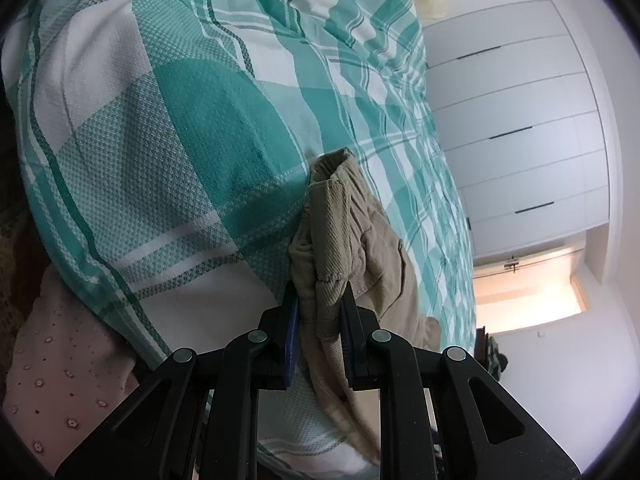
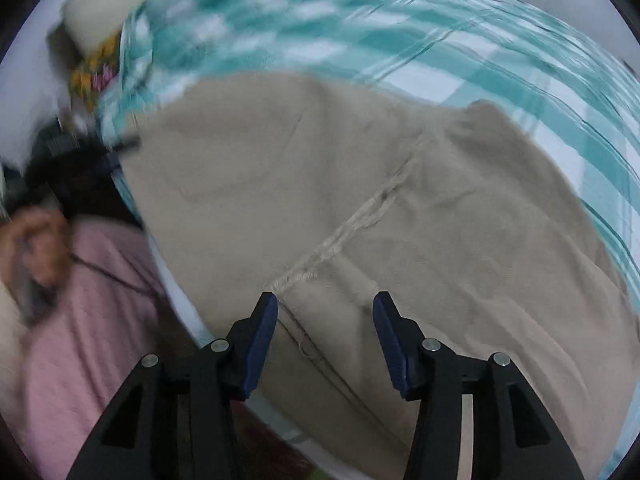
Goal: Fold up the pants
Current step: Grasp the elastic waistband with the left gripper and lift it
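Observation:
Beige pants lie spread on a bed with a teal and white plaid cover. In the left wrist view my left gripper is shut on a bunched edge of the pants, which stands up between the fingers. In the right wrist view my right gripper is open and empty, just above the pants near a stitched seam. That view is blurred by motion.
The bed cover runs on behind the pants. The person's pink clothing and a hand are at the left. White wardrobe doors and a lit doorway stand beyond the bed. A pink dotted fabric is at lower left.

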Available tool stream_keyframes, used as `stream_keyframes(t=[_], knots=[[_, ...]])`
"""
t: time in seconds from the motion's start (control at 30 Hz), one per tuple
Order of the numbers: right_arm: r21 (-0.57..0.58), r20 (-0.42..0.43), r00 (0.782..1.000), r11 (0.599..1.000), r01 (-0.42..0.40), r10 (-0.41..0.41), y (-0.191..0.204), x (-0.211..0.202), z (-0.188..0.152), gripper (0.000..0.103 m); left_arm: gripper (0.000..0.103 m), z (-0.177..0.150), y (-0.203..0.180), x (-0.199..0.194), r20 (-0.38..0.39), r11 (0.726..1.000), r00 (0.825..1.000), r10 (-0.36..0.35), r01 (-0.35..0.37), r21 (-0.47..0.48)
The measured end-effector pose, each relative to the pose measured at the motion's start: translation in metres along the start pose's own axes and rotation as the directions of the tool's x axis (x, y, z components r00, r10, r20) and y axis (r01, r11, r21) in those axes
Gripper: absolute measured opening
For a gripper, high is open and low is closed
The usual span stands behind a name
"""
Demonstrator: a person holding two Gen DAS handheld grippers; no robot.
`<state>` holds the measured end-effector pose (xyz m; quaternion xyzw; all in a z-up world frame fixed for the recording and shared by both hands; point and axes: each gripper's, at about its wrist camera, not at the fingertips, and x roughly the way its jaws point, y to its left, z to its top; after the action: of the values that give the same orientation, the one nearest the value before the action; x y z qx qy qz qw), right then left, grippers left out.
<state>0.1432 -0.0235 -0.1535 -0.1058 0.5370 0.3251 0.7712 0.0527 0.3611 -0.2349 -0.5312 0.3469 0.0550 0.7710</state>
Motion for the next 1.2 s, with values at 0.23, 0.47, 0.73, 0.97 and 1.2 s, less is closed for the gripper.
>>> stream_keyframes(t=[0.23, 0.47, 0.73, 0.97, 1.2], knots=[[-0.213, -0.016, 0.994, 0.971, 0.106, -0.112, 0.024, 0.027, -0.025, 0.055, 0.016, -0.003, -0.002, -0.001, 0.013, 1.0, 1.0, -0.004, 0.004, 0.001], [0.041, 0.088, 0.992, 0.995, -0.094, 0.09, -0.049, -0.008, 0.063, 0.052, 0.016, -0.005, 0.001, -0.004, 0.019, 1.0, 1.0, -0.022, 0.022, -0.001], [0.52, -0.019, 0.973, 0.834, -0.185, 0.228, -0.131, 0.095, 0.104, 0.016, 0.016, -0.006, 0.001, -0.007, 0.028, 0.997, 0.996, -0.08, 0.08, -0.008], [0.482, 0.2, 0.944, 0.812, -0.328, 0.262, -0.125, 0.028, 0.08, 0.033, 0.025, 0.0, 0.004, -0.004, 0.01, 0.994, 0.995, -0.1, 0.1, -0.032], [0.348, 0.239, 0.935, 0.876, -0.335, 0.262, -0.123, -0.052, 0.001, 0.037, 0.016, -0.002, -0.002, -0.005, 0.035, 0.996, 0.996, -0.087, 0.087, -0.014]])
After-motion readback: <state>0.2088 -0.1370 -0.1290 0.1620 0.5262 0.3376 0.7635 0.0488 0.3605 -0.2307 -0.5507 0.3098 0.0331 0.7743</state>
